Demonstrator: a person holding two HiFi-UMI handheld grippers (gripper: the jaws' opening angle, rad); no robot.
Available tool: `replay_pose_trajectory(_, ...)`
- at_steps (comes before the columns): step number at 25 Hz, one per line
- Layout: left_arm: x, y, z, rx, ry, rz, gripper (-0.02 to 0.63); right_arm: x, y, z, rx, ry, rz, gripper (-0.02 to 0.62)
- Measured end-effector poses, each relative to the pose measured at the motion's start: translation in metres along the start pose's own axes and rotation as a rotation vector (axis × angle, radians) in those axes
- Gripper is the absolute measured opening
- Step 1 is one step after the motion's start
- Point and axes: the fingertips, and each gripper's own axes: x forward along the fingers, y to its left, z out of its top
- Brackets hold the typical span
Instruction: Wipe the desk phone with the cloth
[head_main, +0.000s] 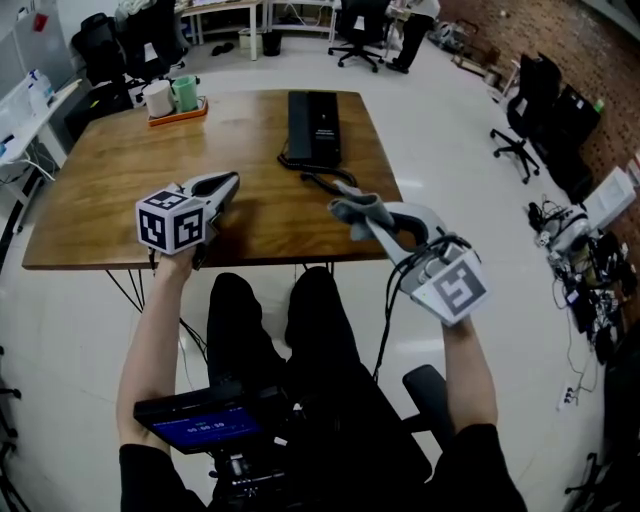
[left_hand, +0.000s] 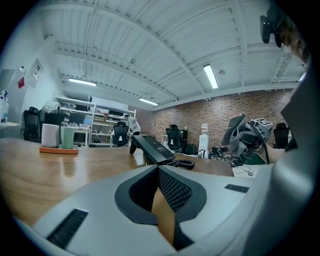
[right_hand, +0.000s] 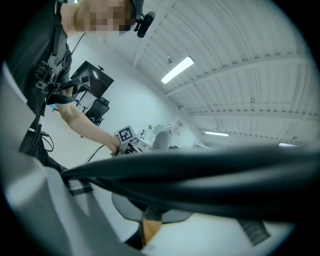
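Note:
The black desk phone (head_main: 313, 125) lies at the far middle of the wooden table (head_main: 110, 170), its coiled cord (head_main: 325, 180) trailing toward me. In the left gripper view the phone (left_hand: 152, 148) stands ahead, past the jaws. My left gripper (head_main: 230, 182) rests low over the table near its front edge, shut with nothing between its pads (left_hand: 167, 187). My right gripper (head_main: 385, 222) hovers at the table's front right corner, shut on a grey cloth (head_main: 353, 210) that droops from its tips. The cloth (left_hand: 237, 131) also shows at the right of the left gripper view.
An orange tray (head_main: 178, 112) with a white roll and a green cup stands at the table's far left corner. Office chairs (head_main: 525, 110) and cables stand on the floor to the right. A thick dark cable (right_hand: 210, 175) crosses the right gripper view.

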Motion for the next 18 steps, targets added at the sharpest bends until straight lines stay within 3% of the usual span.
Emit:
replay_pose_trajectory(9,-0.004,0.000,0.002,-0.009,-0.003,0.044,-0.003,-0.008,0.012,-0.003,0.028,0.006,0.039,0.023)
replay_pose_trajectory(14,-0.009,0.016,0.002,-0.031,-0.007,0.144,-0.003,-0.006,0.020,-0.002,0.031,0.008,0.060,0.023)
replay_pose_trajectory(18,-0.020,0.038,-0.004,-0.087,0.012,0.322,-0.003,-0.010,0.022,-0.003,0.041,0.014,0.059,0.023)
